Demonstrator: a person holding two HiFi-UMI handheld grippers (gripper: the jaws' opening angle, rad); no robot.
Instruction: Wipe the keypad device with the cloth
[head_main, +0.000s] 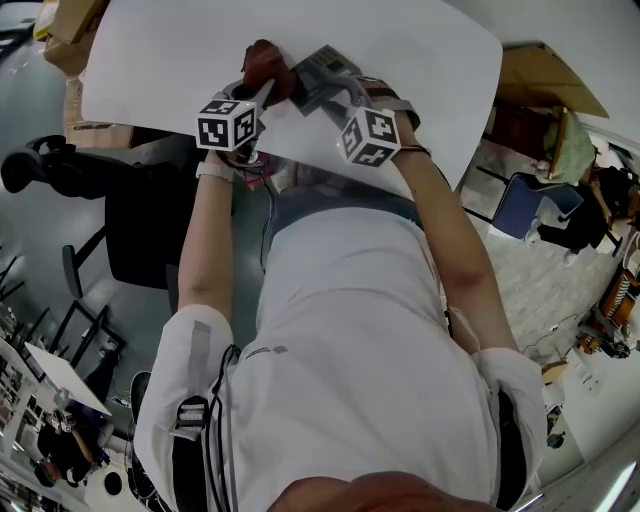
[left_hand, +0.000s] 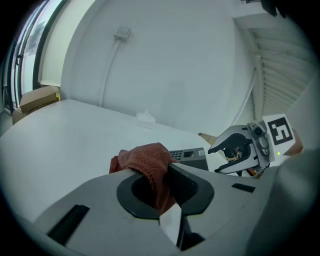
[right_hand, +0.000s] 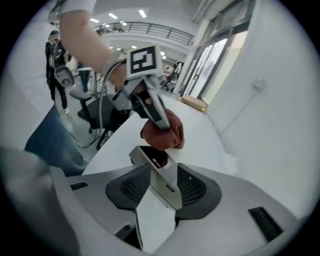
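My left gripper (head_main: 266, 88) is shut on a bunched red cloth (head_main: 263, 60) above the white table (head_main: 430, 55). In the left gripper view the cloth (left_hand: 149, 159) hangs out between the jaws of the left gripper (left_hand: 161, 189). My right gripper (head_main: 337, 92) is shut on the grey keypad device (head_main: 326, 70) and holds it tilted off the table. The right gripper view has the keypad device (right_hand: 161, 172) clamped edgewise in the right gripper (right_hand: 162, 187). The cloth (right_hand: 163, 134) sits at its far end under the left gripper (right_hand: 150, 105). From the left, the keypad device (left_hand: 191, 155) peeks out behind the cloth.
A black office chair (head_main: 135, 225) stands left of the person's legs and cardboard boxes (head_main: 70, 35) lie at the table's left end. A crumpled white tissue (left_hand: 146, 118) lies on the table near the wall. A blue chair (head_main: 530, 205) stands at the right.
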